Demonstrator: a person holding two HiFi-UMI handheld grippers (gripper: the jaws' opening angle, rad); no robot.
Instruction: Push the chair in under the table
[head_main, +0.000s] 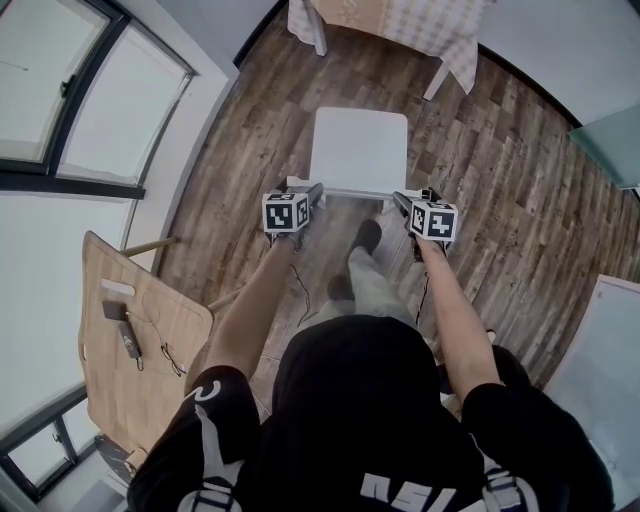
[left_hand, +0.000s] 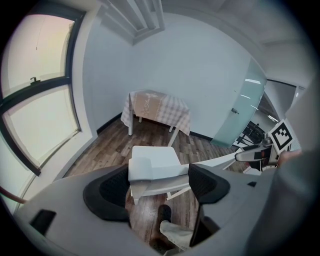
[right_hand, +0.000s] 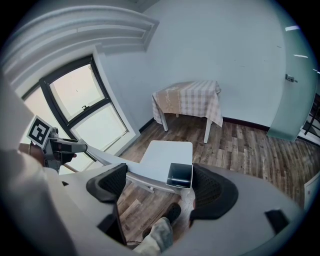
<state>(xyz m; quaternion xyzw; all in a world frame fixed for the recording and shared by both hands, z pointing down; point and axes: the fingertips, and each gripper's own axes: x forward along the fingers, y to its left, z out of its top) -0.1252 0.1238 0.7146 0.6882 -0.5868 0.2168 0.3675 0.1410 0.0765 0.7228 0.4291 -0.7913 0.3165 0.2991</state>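
A white chair (head_main: 360, 150) stands on the wood floor, its seat facing a table with a checked cloth (head_main: 400, 25) a short way beyond. My left gripper (head_main: 308, 193) is at the left end of the chair's back rail (left_hand: 150, 172) and my right gripper (head_main: 400, 198) is at the right end. In the left gripper view the jaws of the left gripper (left_hand: 160, 182) stand wide apart with the rail's end between them. In the right gripper view the right gripper (right_hand: 157, 185) is likewise open, and the rail's hollow end (right_hand: 180, 175) lies beside its right pad (right_hand: 212, 192).
A person's shoe (head_main: 365, 237) is on the floor just behind the chair. A wooden tabletop (head_main: 140, 340) with small devices and cables lies at the lower left under the window (head_main: 70, 90). A glass door (head_main: 610, 145) and a white panel (head_main: 610, 350) stand at the right.
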